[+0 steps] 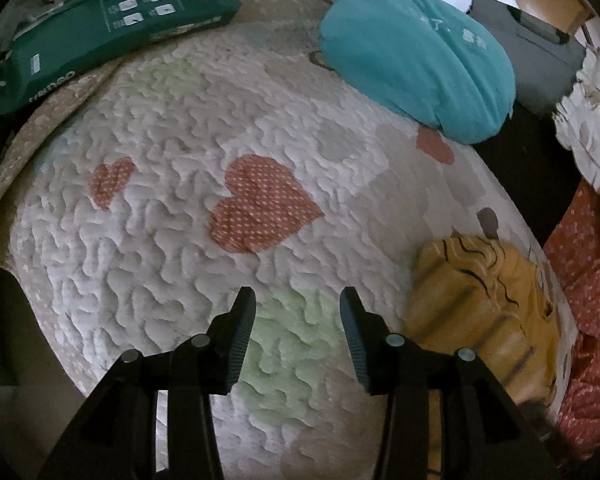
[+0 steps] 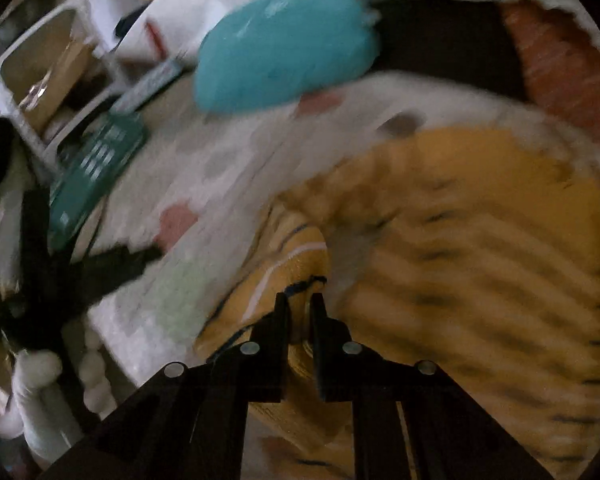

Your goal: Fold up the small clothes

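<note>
We see our left gripper [image 1: 298, 300] angled downward, its jaws apart with nothing between them — our right gripper [image 2: 300, 300] also tilts down, its jaws pinched nearly together on yellow fabric.

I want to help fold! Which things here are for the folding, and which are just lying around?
For the folding:
- yellow striped garment, pinched by the right tongs
- left tongs, open over the quilt
- folded teal garment

Just lying around:
- green package
- dark tablet
</note>
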### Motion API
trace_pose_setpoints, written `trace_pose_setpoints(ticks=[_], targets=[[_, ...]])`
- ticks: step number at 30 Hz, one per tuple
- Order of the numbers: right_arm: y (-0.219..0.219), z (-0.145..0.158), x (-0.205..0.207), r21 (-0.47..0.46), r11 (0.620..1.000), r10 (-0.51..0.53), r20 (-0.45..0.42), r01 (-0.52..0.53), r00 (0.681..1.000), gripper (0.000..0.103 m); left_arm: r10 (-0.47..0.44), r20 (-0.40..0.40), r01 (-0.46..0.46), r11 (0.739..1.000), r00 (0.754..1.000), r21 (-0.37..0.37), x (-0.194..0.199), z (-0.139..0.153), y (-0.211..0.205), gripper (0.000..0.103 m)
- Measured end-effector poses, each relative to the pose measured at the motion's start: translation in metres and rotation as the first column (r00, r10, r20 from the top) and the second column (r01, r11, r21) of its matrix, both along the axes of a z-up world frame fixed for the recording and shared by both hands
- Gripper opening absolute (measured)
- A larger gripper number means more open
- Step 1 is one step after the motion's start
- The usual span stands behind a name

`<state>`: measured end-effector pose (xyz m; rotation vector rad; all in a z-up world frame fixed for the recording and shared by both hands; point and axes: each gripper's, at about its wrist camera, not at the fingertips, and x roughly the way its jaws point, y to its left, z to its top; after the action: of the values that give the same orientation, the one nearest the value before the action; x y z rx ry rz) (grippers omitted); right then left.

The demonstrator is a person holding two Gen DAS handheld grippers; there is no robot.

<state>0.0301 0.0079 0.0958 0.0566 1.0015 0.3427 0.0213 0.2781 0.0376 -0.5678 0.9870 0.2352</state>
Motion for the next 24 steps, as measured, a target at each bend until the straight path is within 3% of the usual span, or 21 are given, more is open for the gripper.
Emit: trace_pose_setpoints(ticks=[5, 8, 12, 17, 20, 22, 24], targets=[[-0.087, 0.026, 0.024, -0.122, 0.978, -0.161, 0.061, 0.167, 0.985, 0.01, -0.067, 0.012, 0.067, 0.998, 0.998, 0.009, 0.007, 0.006, -0.026, 0.044], [-0.139, 0.021, 0.044, -0.206, 0.94, -0.265, 0.061, 0.272, 0.962, 0.01, -0.111, 0.008, 0.111, 0.994, 0.994, 0.012, 0.014, 0.007, -0.045, 0.044], [-0.194, -0.001, 0.076, -0.327, 0.861, -0.394, 0.054, 0.389, 0.918, 0.01, -0.157, 0.002, 0.157, 0.987, 0.988, 0.018, 0.024, 0.008, -0.069, 0.044], [-0.228, -0.019, 0.113, -0.394, 0.803, -0.466, 0.054, 0.448, 0.883, 0.01, -0.232, -0.007, 0.232, 0.972, 0.973, 0.024, 0.035, 0.005, -0.102, 0.045], [-0.243, -0.04, 0.131, -0.489, 0.744, -0.492, 0.059, 0.455, 0.869, 0.011, -0.283, -0.022, 0.284, 0.959, 0.959, 0.025, 0.042, 0.001, -0.124, 0.045], [-0.26, -0.054, 0.14, -0.544, 0.699, -0.525, 0.048, 0.463, 0.849, 0.014, -0.318, -0.03, 0.319, 0.948, 0.948, 0.022, 0.046, -0.002, -0.137, 0.045], [-0.272, -0.058, 0.141, -0.539, 0.701, -0.538, 0.03, 0.467, 0.842, 0.023, -0.359, -0.04, 0.361, 0.932, 0.932, 0.03, 0.049, -0.005, -0.151, 0.047]])
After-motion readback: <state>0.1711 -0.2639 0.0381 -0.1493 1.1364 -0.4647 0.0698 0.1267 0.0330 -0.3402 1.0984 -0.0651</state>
